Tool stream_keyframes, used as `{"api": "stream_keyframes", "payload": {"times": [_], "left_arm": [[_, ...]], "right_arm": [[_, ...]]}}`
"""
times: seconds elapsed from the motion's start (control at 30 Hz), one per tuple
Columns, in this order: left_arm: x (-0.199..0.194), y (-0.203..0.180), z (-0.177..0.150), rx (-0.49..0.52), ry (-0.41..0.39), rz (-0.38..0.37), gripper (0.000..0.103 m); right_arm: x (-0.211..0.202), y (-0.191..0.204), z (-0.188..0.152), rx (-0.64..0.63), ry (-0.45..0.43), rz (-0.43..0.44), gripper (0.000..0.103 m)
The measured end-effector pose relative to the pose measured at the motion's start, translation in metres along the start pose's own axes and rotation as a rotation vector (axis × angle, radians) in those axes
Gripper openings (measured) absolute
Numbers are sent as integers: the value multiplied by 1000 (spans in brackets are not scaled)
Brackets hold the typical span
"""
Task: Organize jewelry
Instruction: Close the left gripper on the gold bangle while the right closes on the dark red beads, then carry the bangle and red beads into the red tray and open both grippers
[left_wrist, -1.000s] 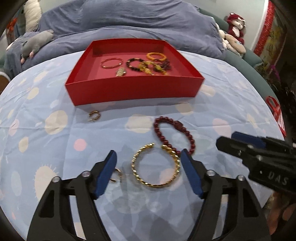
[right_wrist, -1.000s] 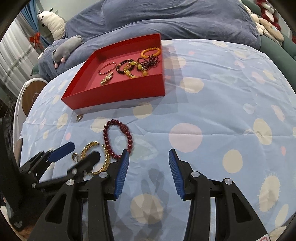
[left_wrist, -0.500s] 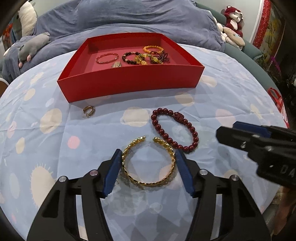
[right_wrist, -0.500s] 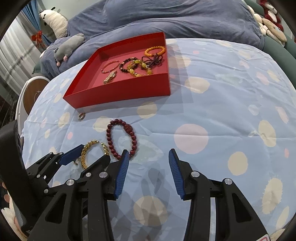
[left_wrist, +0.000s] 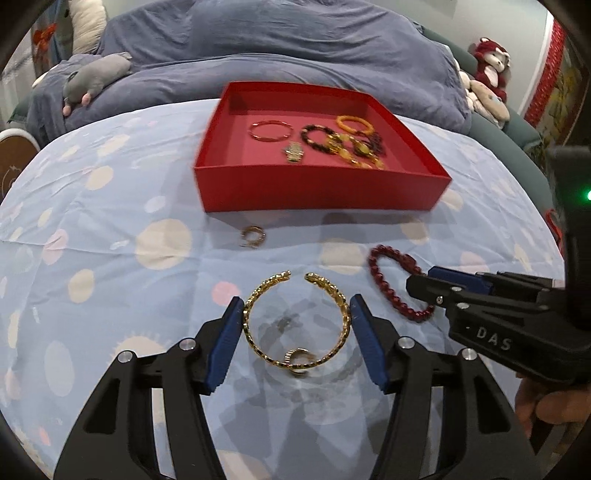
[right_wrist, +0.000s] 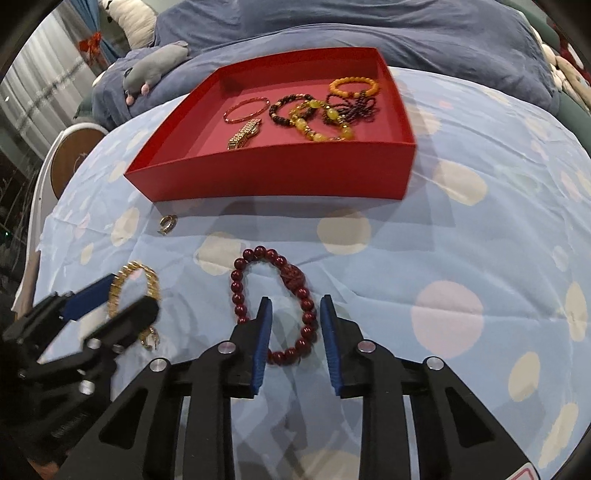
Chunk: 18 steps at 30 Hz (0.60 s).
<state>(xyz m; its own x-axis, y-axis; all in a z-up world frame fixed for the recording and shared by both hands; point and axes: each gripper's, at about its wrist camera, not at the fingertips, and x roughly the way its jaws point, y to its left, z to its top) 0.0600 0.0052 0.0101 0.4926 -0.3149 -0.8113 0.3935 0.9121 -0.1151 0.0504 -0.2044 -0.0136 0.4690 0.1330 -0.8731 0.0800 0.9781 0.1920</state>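
A gold open bangle (left_wrist: 295, 325) lies on the dotted blue cloth, between the blue pads of my left gripper (left_wrist: 295, 314), which touch its sides. A small gold ring (left_wrist: 297, 360) lies on the bangle's near edge. A dark red bead bracelet (right_wrist: 291, 306) lies to the right. My right gripper (right_wrist: 295, 314) is open, its pads straddling the bracelet's right side. Another small gold ring (left_wrist: 253, 235) lies near the red tray (left_wrist: 317, 186), which holds several bracelets.
The cloth covers a rounded surface that drops away on all sides. A blue-grey duvet (left_wrist: 295, 44) and a grey plush toy (left_wrist: 96, 77) lie behind the tray. Stuffed animals (left_wrist: 487, 81) sit at the far right.
My left gripper has closed in on the gold bangle until its pads touch it. My right gripper has moved left over the red bead bracelet and narrowed its opening.
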Motion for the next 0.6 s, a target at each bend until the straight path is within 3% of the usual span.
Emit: {"api": "stream_keyframes", "payload": {"times": [0.1,0.17,0.23,0.4,0.6], "left_arm": [[-2,6,2,-20,-5,3,56],[-3,10,3,-34,-6,7,56],[-4,12,5,-41,-9,12,56],[-8,18,10,-59,-12,8,56],[-23,20,29,-60,-43,-4,56]], "right_arm": [[4,3,4,-18,-3,-6,21],[5,4,5,-26,-5,-15,11],[6,3,7,-31,-5,-16,8],[-3,1,7,-22,-29,-13,7],[-43,-3,23,1,-120,18,7]]}}
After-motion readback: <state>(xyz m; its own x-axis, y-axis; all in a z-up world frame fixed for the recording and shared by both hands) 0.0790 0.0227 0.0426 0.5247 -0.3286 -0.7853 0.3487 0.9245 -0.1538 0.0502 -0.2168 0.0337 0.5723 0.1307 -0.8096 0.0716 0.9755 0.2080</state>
